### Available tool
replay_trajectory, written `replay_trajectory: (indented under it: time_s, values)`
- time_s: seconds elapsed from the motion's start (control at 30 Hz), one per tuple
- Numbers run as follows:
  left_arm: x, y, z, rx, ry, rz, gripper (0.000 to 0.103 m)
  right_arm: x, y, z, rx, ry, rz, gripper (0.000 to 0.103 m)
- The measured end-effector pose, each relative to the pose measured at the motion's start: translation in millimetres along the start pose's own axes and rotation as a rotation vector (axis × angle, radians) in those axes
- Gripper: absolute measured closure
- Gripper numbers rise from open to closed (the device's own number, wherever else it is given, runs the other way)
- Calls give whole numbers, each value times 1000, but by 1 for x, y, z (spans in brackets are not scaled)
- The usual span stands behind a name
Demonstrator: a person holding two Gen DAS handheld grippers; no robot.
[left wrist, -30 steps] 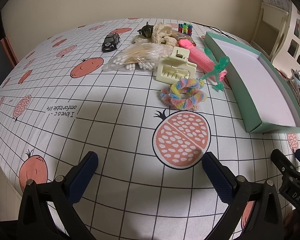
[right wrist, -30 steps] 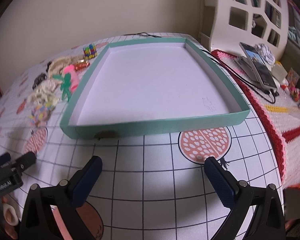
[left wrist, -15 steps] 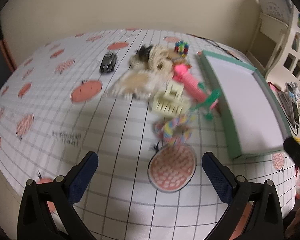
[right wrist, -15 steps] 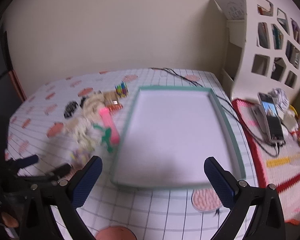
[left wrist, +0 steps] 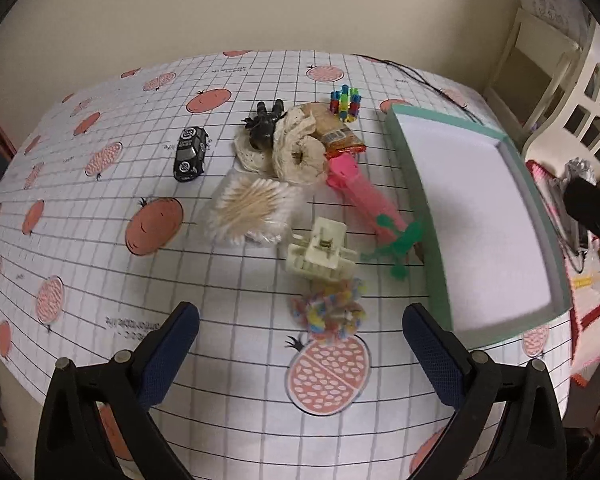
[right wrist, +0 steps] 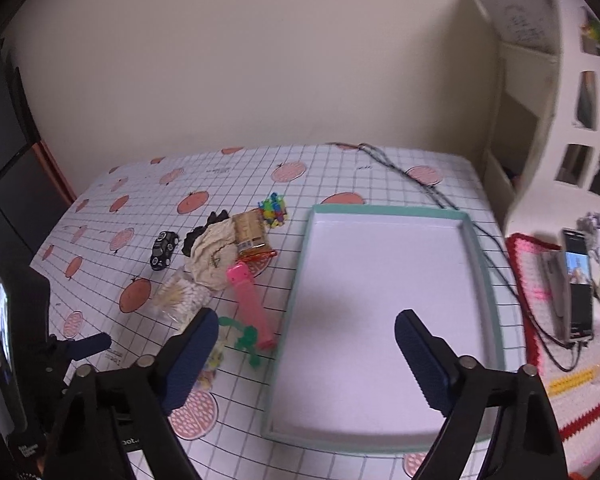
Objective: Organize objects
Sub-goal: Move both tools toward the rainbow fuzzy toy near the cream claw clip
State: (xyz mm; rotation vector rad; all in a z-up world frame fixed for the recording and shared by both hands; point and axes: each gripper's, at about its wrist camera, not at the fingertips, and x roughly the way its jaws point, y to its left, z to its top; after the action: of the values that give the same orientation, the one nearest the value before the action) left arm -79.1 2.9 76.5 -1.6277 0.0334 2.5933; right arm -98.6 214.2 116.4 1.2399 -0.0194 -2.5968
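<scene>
Your biggest piece is the shallow mint-green cardboard tray with the white floor (right wrist: 384,304), lying flat and empty at the right of the tablecloth; it looks light and likely to slide, so treat it as the destination and leave it where it lies.

Just left of its wall lies the long pink plastic dispenser (left wrist: 360,190): rigid and smooth, so take it across the narrow body near the middle.

The clear bag of cotton swabs (left wrist: 252,210) is soft and slippery; pinch the crinkled edge.

The cream fabric scrunchie (left wrist: 298,152) squashes, so grab it anywhere.

The cream plastic claw clip (left wrist: 320,252) is stiff but springy; hold its spine.

The black toy car (left wrist: 190,154) stands apart, hard and apt to roll.

Your left gripper (left wrist: 300,348) hangs released and empty. Your right gripper (right wrist: 306,360) has just been narrowing, with nothing between its jaws.
</scene>
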Motion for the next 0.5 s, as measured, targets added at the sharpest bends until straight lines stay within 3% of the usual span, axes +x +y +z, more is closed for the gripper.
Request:
replay_trajectory:
  time_s: [0.13,0.3,0.5]
  values:
    - [4,3,9,14,15,13,6,19,9,9,-32,28,-2,23]
    - [13,6,10,-16,35,-35,8,40,14,8,-14,75,32,34]
    - [30,5,1,-37,118,-100,11,58,19,0,8,132,59,42]
